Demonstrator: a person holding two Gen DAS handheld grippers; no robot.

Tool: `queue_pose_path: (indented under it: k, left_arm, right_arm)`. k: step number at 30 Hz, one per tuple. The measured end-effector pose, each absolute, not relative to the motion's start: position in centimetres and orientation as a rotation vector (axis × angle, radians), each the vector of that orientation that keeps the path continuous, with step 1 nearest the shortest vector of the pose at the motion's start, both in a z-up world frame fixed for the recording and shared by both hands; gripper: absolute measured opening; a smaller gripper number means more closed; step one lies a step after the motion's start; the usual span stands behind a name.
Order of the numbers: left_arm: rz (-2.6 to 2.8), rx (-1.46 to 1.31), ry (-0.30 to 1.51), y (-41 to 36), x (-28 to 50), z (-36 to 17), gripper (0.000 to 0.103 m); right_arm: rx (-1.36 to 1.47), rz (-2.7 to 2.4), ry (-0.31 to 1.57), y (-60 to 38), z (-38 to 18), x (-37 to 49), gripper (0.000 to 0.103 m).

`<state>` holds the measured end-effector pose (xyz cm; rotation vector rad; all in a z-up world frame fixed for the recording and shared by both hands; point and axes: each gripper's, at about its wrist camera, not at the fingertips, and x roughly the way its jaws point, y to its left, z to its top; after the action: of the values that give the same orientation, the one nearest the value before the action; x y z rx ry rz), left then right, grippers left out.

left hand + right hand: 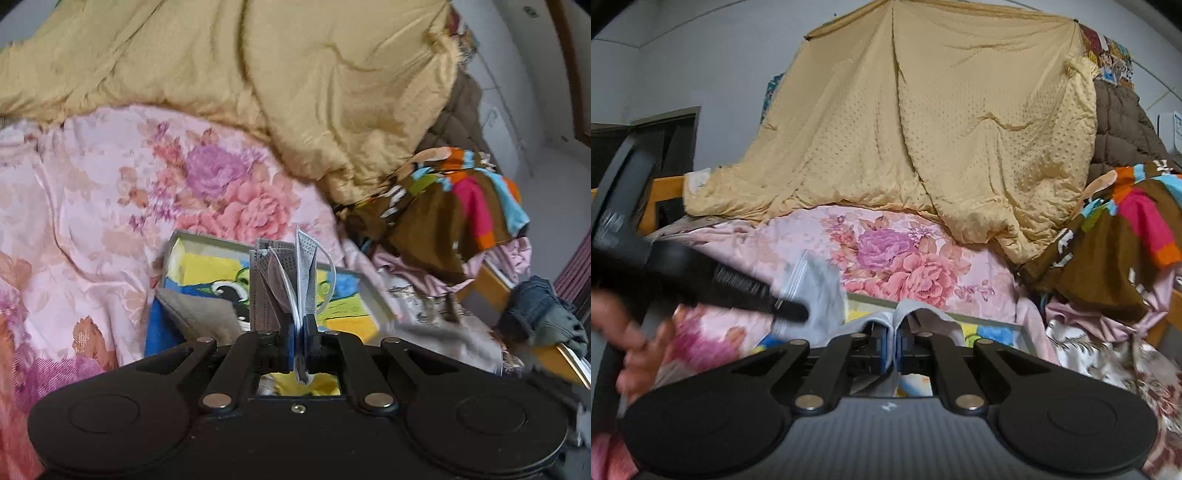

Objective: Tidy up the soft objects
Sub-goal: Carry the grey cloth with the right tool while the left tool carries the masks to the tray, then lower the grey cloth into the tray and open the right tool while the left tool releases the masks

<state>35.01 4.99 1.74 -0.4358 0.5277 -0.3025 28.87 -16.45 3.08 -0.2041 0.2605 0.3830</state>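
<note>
The left tongs (300, 328) are squeezed tight on a bunch of gray face masks (284, 280). The masks stick straight up from between the two tips, spread out a bit like pages, with a white ear loop hanging off the right side. These tongs point forward and a little down at the bed, just above a flat tray (207, 266) with a yellow, blue and green cartoon picture inside. One more gray mask (199, 306) lies in the tray's near left corner. The tray rests on a pink flower blanket (110, 192). Behind it is a big tan quilt (258, 74), piled up high. To the right is a brown cloth with bright stripes (461, 206), and farther right a bit of blue jeans (535, 302) on a wooden bed rail. In the right wrist view, the right tongs (894, 347) are also pinched shut, on a fold of light gray mask (912, 310) that bends over the tips on both sides. They point level toward the tan quilt (923, 129), over the near edge of the same tray (997, 325). On the left of this view, the left tongs (790, 312) reach in from the side, tilted down to the right, with their blurry bunch of masks (820, 280) at the tip. A bare hand (635, 347) shows at the left edge, blurry, fingers curled around the handle.
</note>
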Motion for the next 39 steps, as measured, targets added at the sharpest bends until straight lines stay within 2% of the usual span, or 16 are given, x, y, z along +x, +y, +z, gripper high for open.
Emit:
queue_pose_path:
  k: [9, 22, 28, 31, 33, 36, 39]
  left_arm:
    - [-0.293, -0.583, 0.612, 8.8, 37.7, -2.4, 0.004]
    - [-0.259, -0.628, 0.694, 10.2, 39.9, -4.7, 0.006]
    - [-0.228, -0.545, 0.703, 9.5, 39.8, -4.6, 0.021]
    - [-0.22, -0.505, 0.699, 9.3, 39.7, -4.1, 0.03]
    - [-0.212, -0.494, 0.697, 9.4, 39.5, -3.8, 0.04]
    - [-0.198, -0.475, 0.701, 9.5, 39.1, -3.4, 0.052]
    - [-0.191, -0.469, 0.703, 9.6, 38.5, -2.8, 0.058]
  right_arm:
    - [-0.135, 0.358, 0.387, -12.4, 1.7, 36.7, 0.006]
    - [-0.234, 0.331, 0.598, -8.0, -1.6, 40.7, 0.006]
    - [-0.226, 0.313, 0.694, -8.1, -2.9, 41.4, 0.008]
    - [-0.205, 0.319, 0.691, -8.6, -2.5, 41.0, 0.019]
    - [-0.205, 0.321, 0.684, -8.8, -2.1, 40.5, 0.04]
    - [-0.201, 0.327, 0.676, -9.2, -1.5, 40.0, 0.049]
    - [-0.193, 0.323, 0.668, -9.6, -0.9, 39.4, 0.059]
